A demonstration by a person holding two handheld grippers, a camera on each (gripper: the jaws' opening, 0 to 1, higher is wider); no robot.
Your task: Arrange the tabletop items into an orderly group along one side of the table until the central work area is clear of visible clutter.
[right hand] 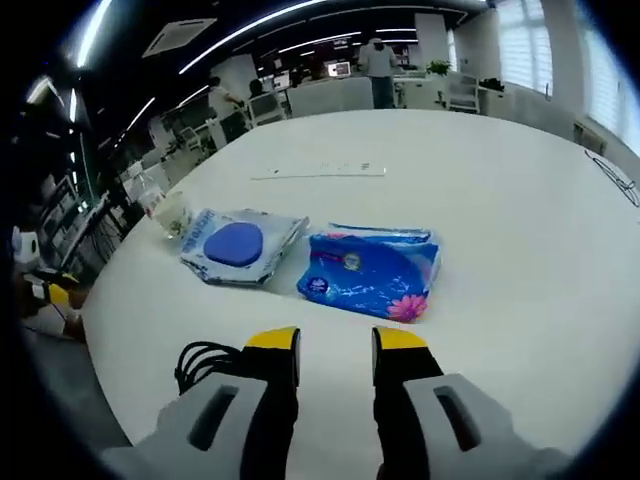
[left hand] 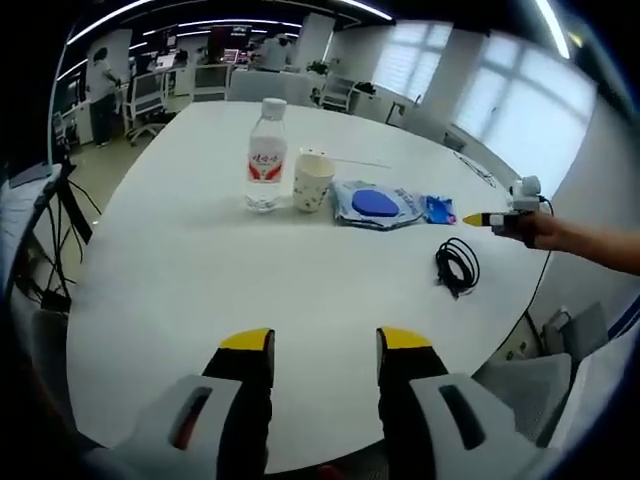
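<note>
Bottle (left hand: 266,155), cup (left hand: 312,180) and packets (right hand: 370,272) look lined up ahead; cable (left hand: 458,266) by the right gripper (right hand: 335,340) looks left. Both grippers spread, empty.

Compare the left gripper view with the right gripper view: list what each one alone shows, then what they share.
Left gripper view alone: the whole water bottle standing beside the paper cup.

Right gripper view alone: a long thin white strip lying farther back on the table.

Both: the white table, the clear pouch with a blue disc, the blue flowered packet, the coiled black cable.
</note>
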